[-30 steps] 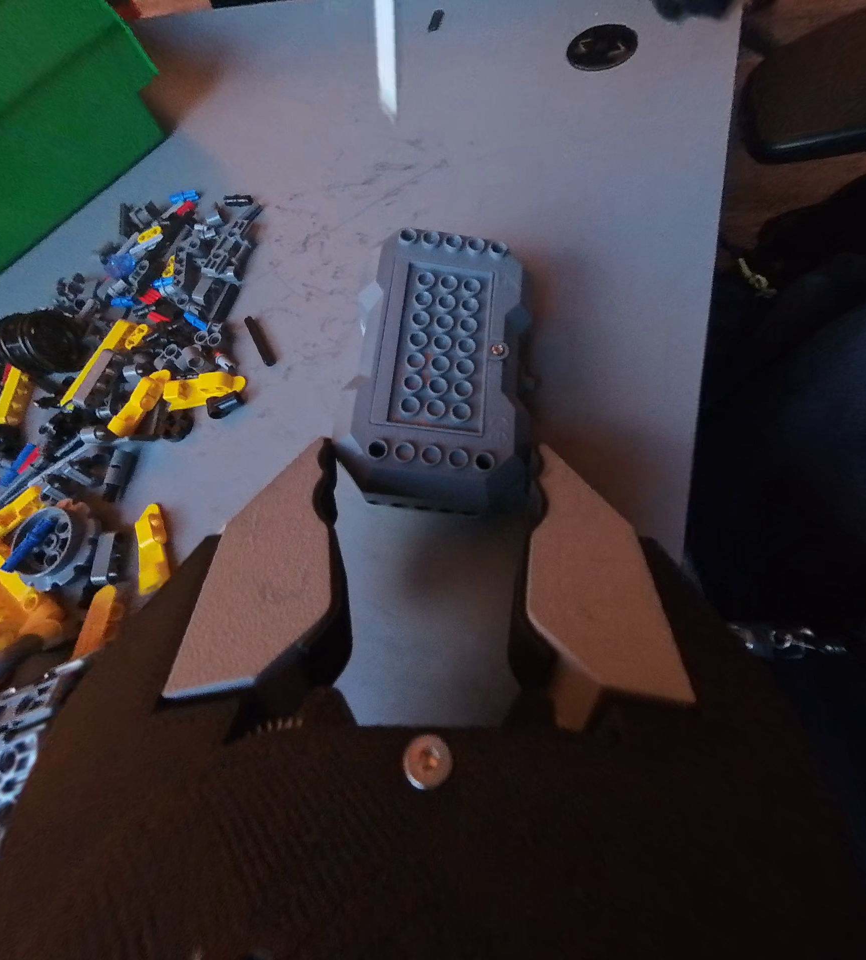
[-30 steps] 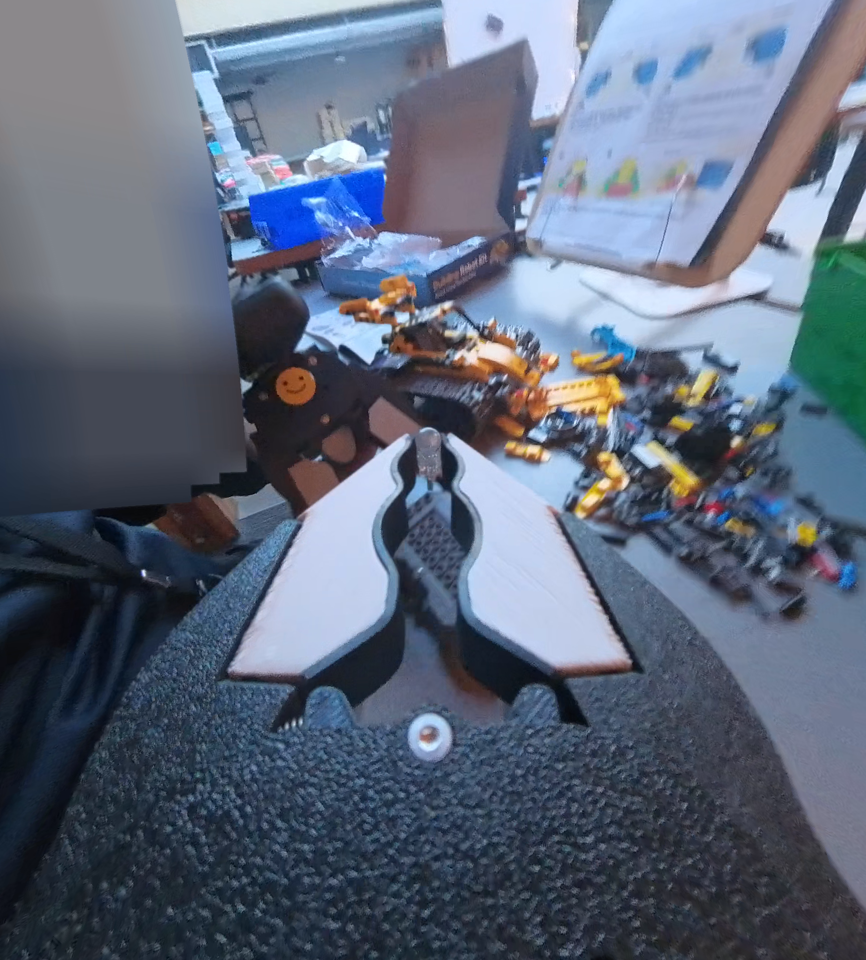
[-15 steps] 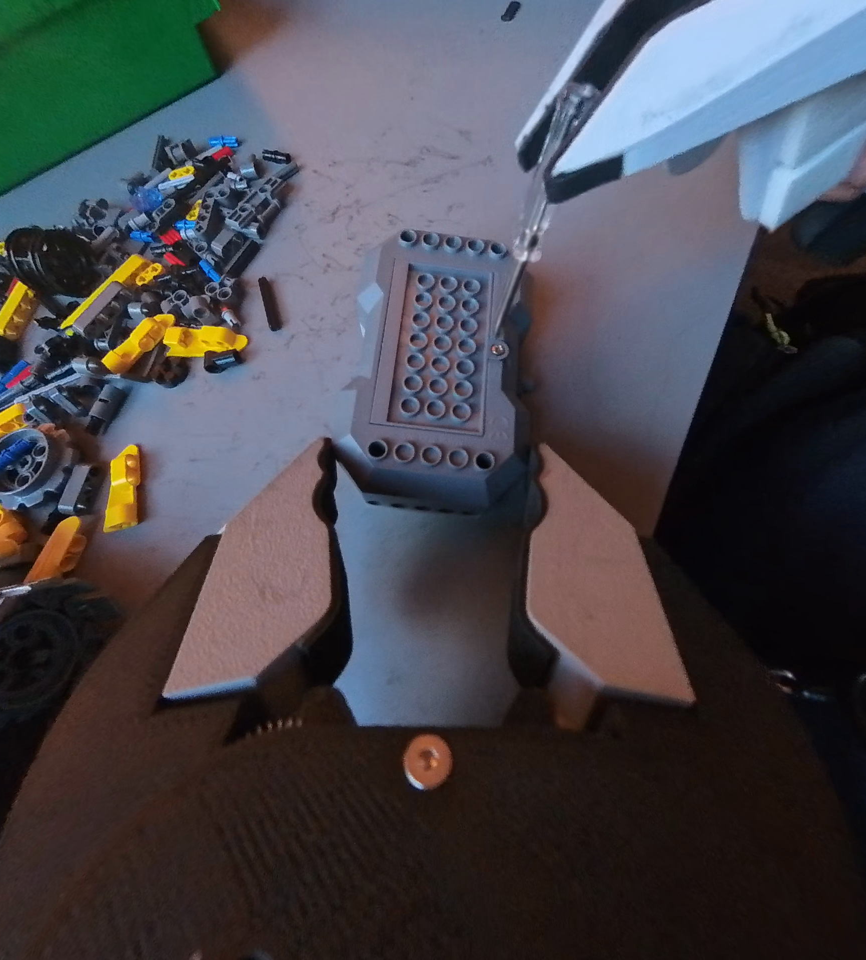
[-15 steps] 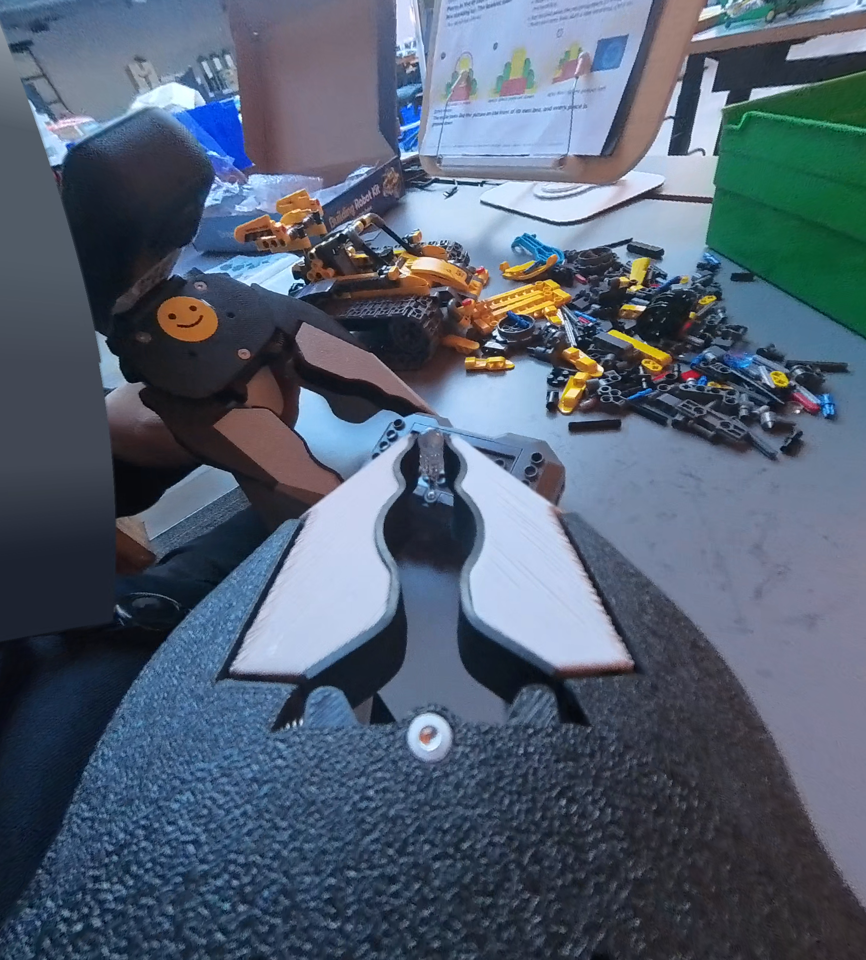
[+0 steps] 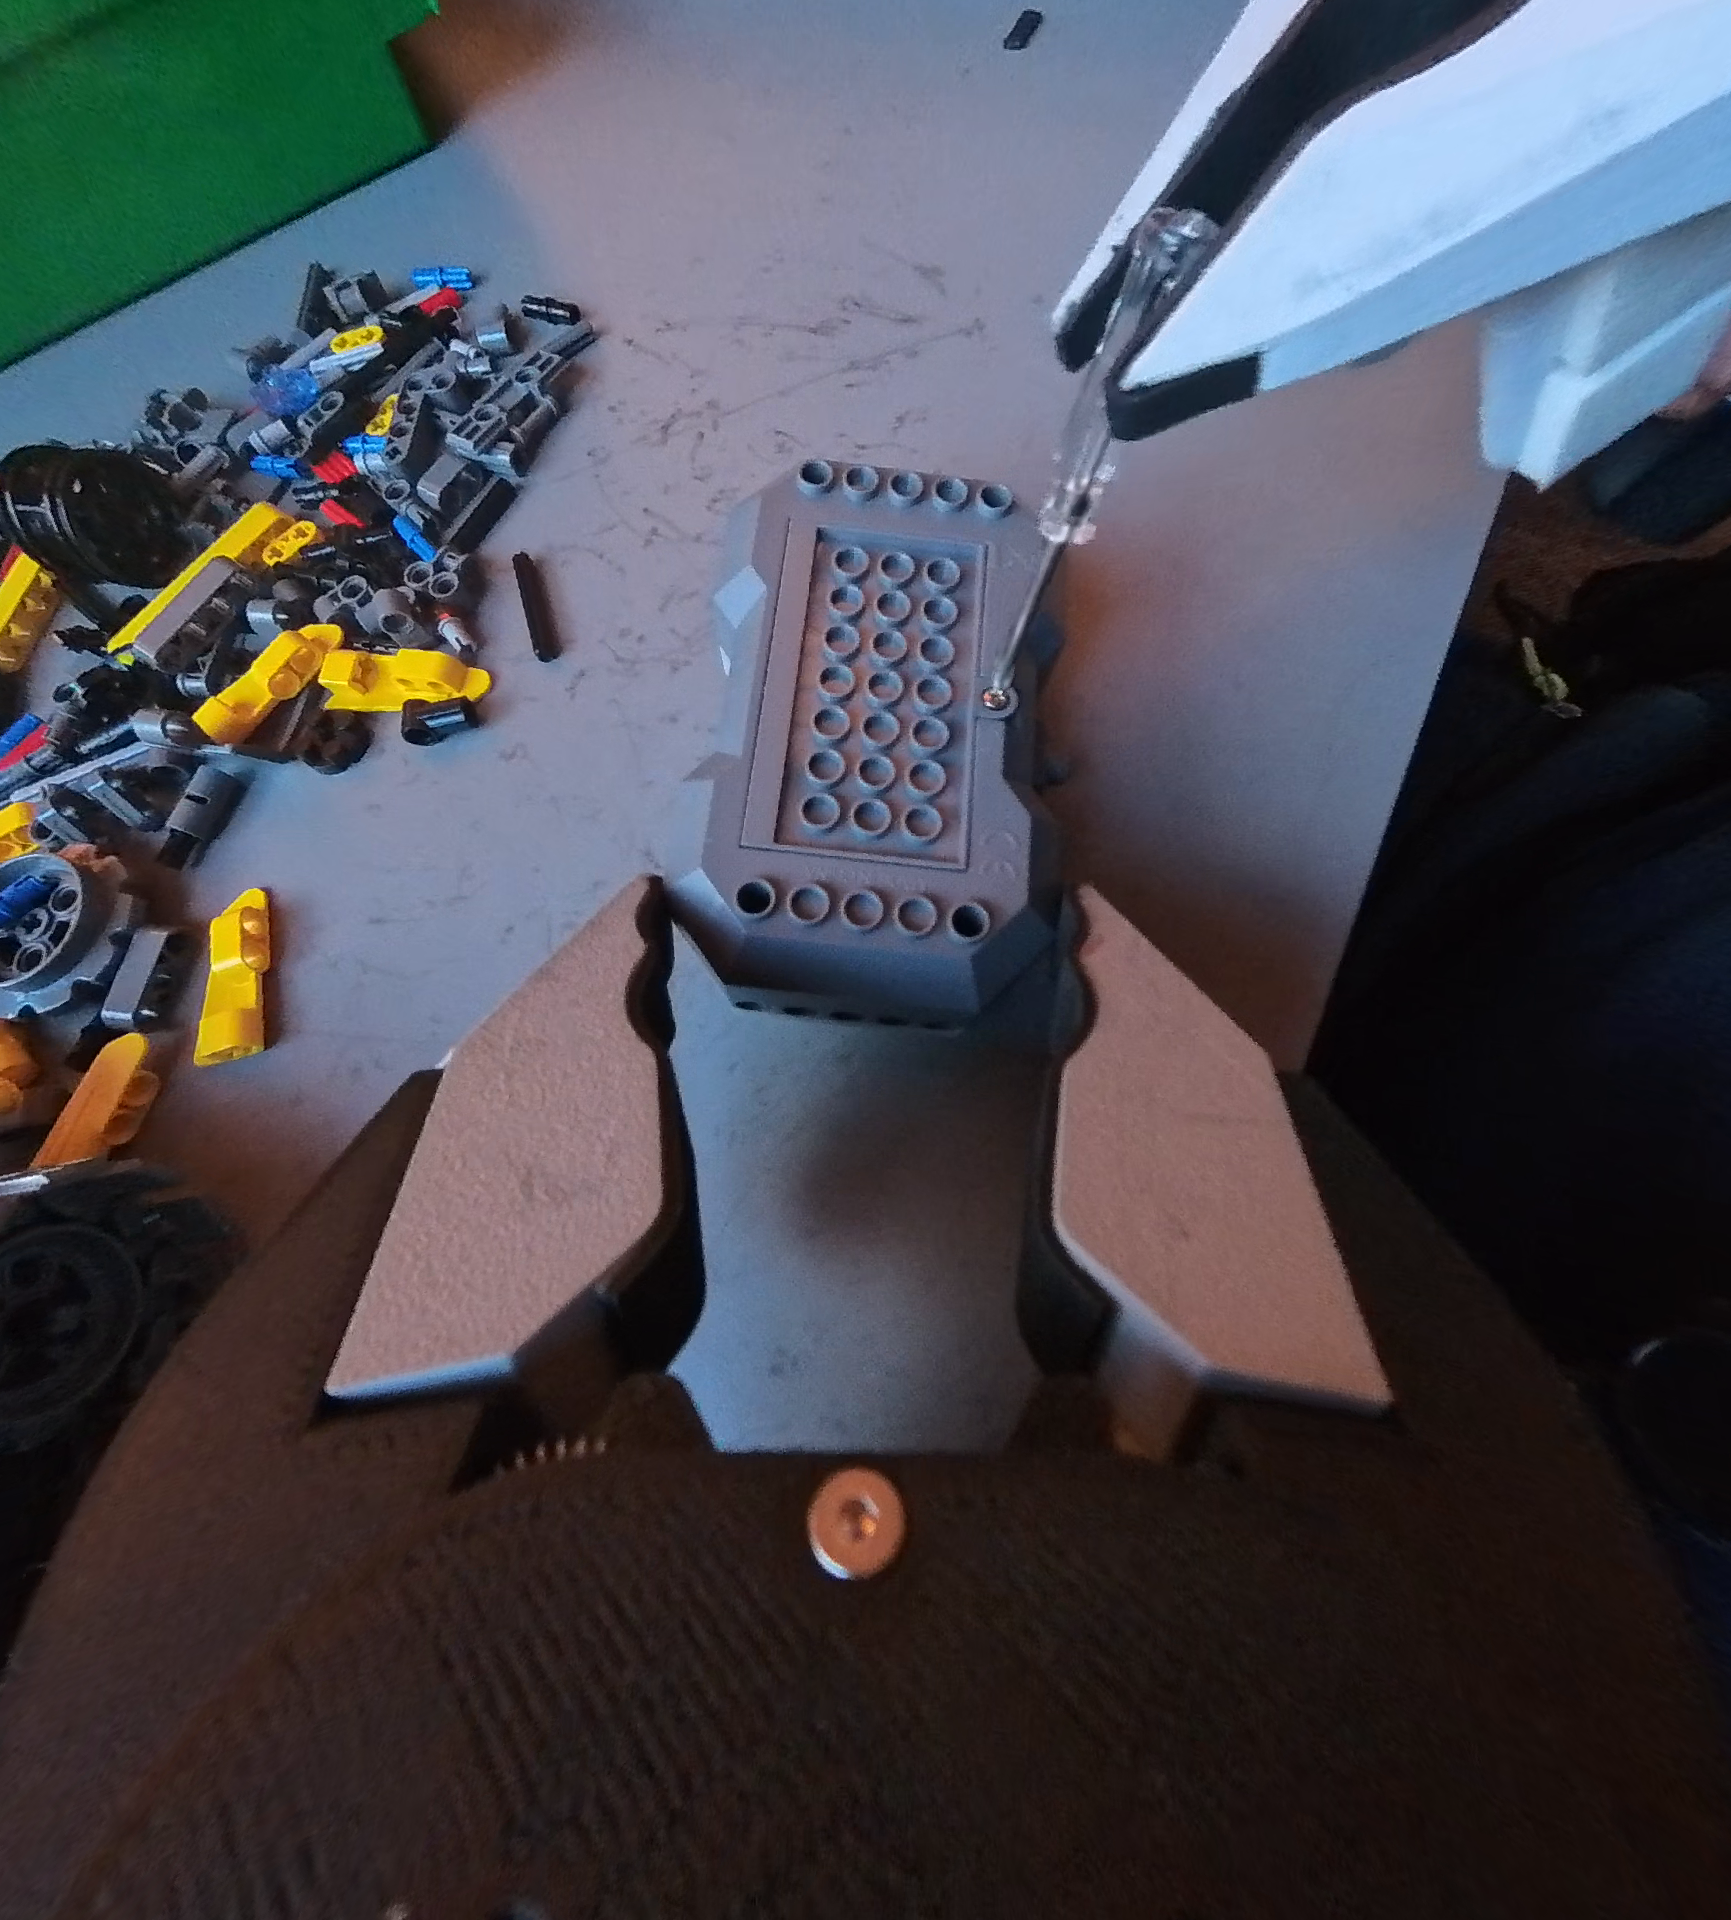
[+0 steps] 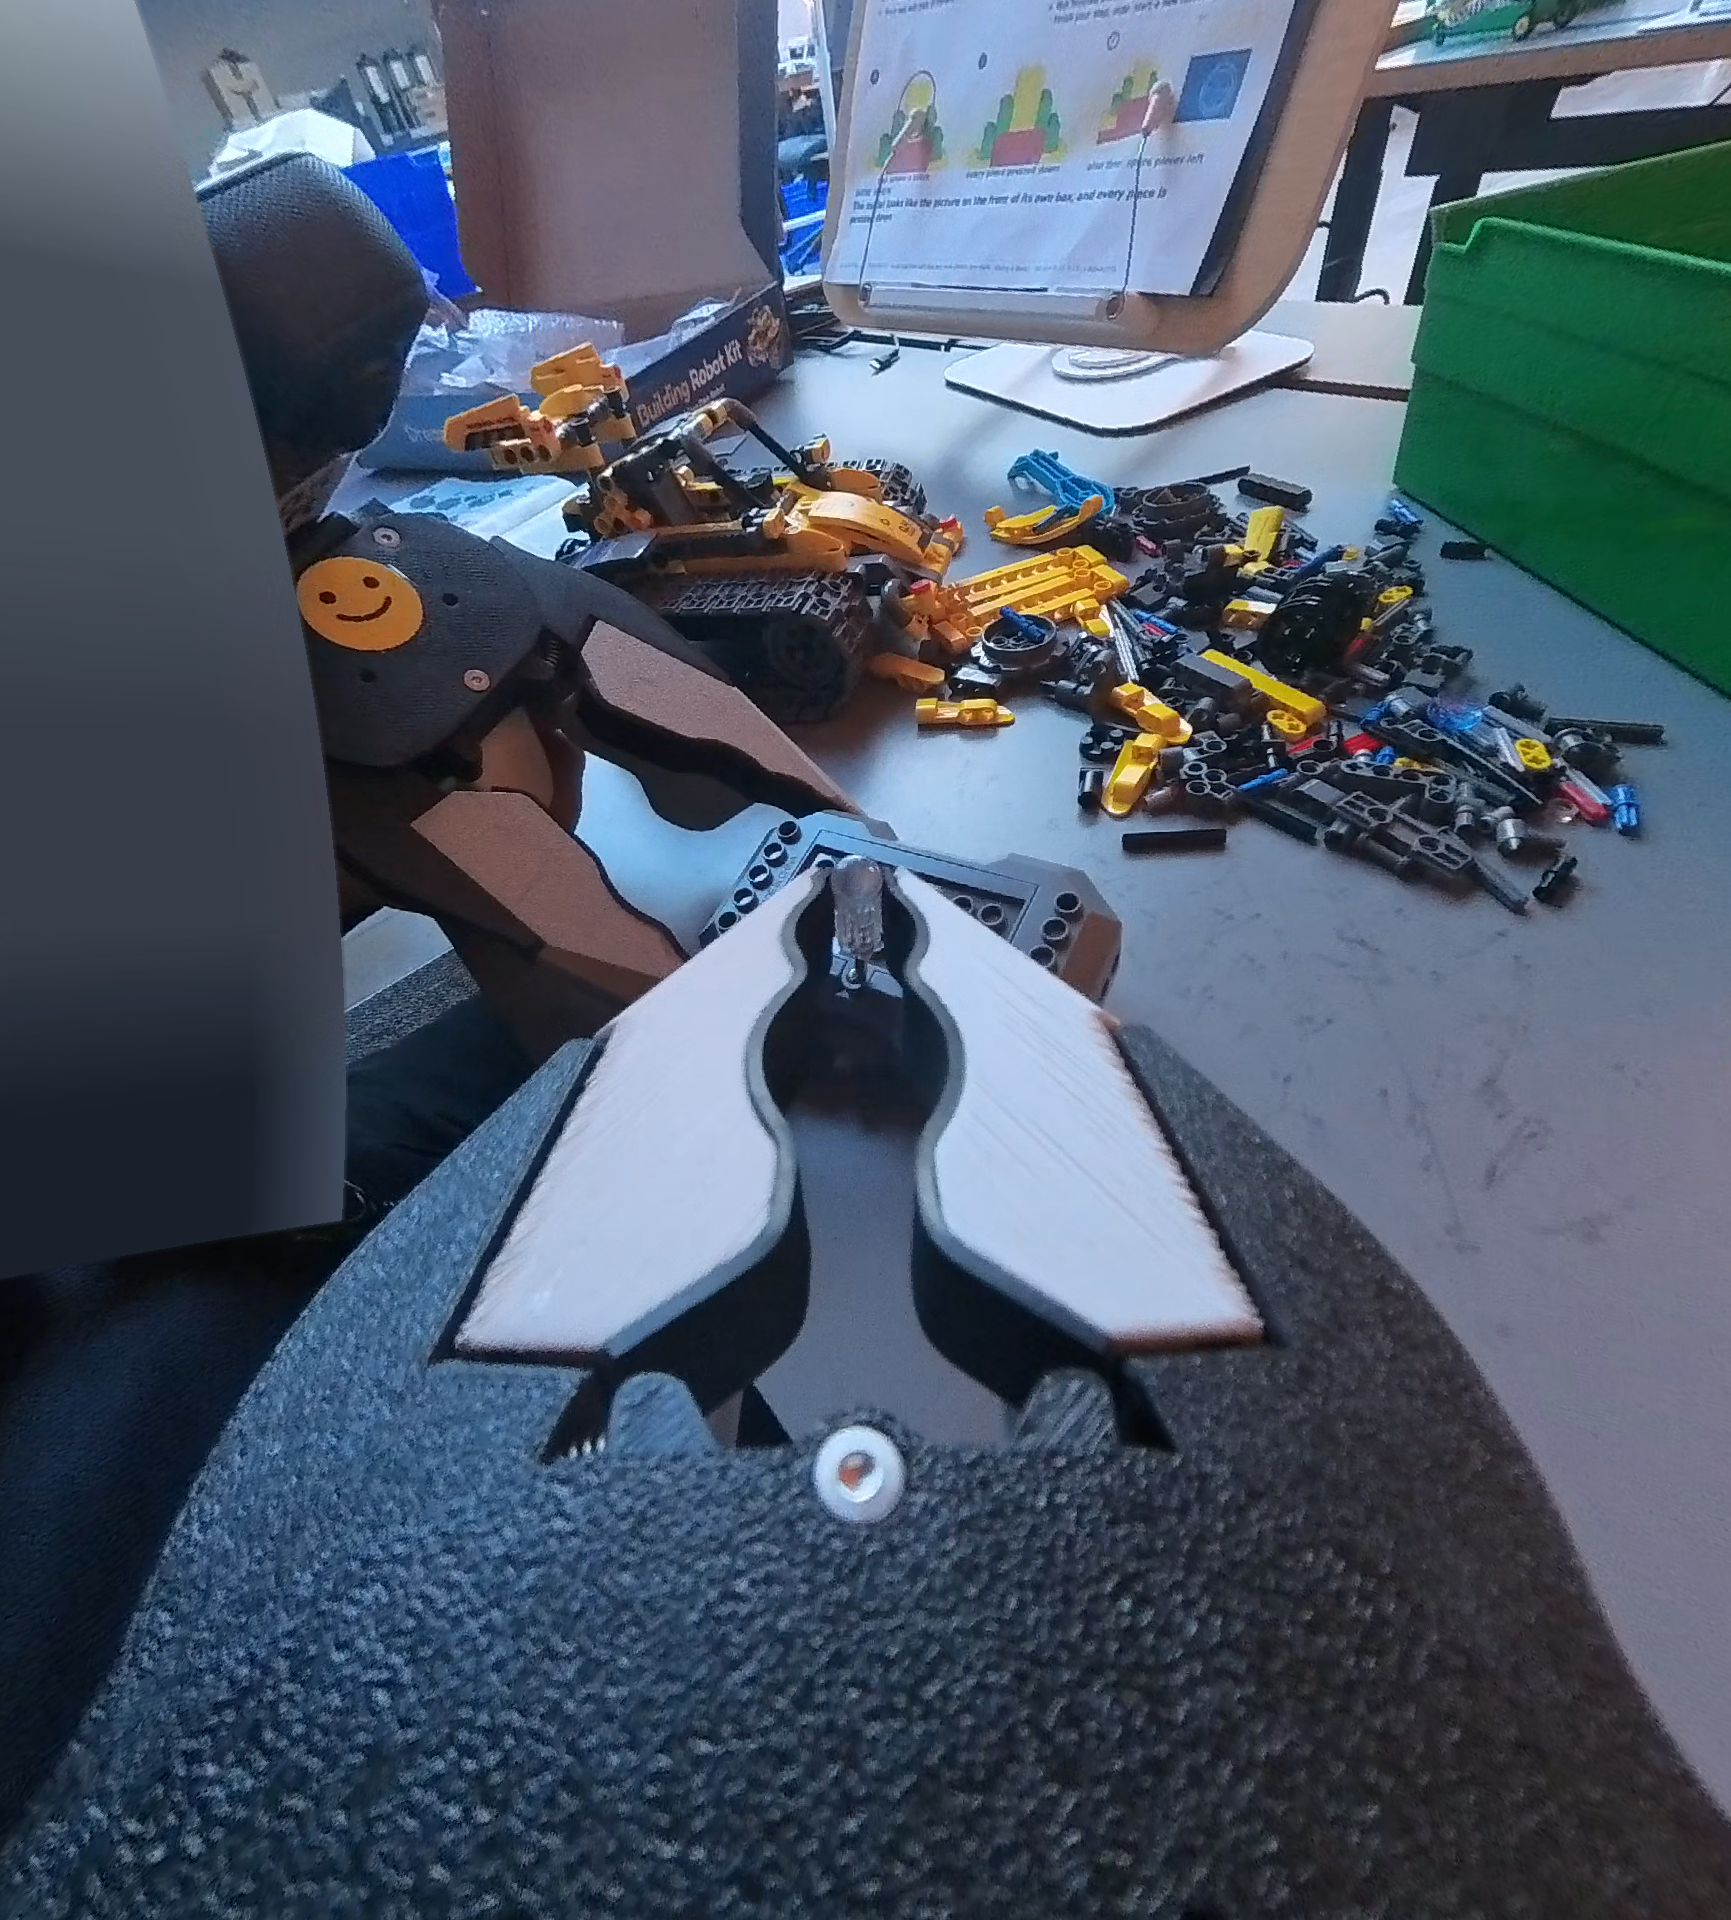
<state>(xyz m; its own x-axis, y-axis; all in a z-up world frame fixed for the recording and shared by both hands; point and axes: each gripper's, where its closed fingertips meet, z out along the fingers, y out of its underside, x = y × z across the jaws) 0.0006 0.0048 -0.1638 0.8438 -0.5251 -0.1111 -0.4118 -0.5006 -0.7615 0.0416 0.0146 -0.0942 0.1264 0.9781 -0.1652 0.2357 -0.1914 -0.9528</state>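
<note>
Since a second ago, right gripper (image 6: 856, 899) has swung in over the table edge and its screwdriver tip has dropped onto the box's screw; left gripper stays put. Right jaws closed on clear-handled screwdriver (image 5: 1079, 488), shaft angled down, tip touching small silver screw (image 5: 997, 699) on the right rim of grey studded battery box (image 5: 876, 727). Left gripper (image 5: 866, 935) jaws set wide, clamped on the near end of that box, one finger at each side. Box lies flat on grey table (image 5: 1204, 831), close to the table's right edge. Short black pin (image 5: 535, 619) lies alone just left of the box. Farther left, loose pile of yellow, grey, black and blue building pieces (image 5: 217, 644), with a black tyre (image 5: 97, 514) in it. Green bin (image 5: 113, 156) at far left corner. In right wrist view: partly built yellow vehicle (image 6: 757, 561) beyond the pile, open cardboard kit box (image 6: 622, 208) behind it, instruction sheet on wooden stand (image 6: 1069, 156) at the back.
</note>
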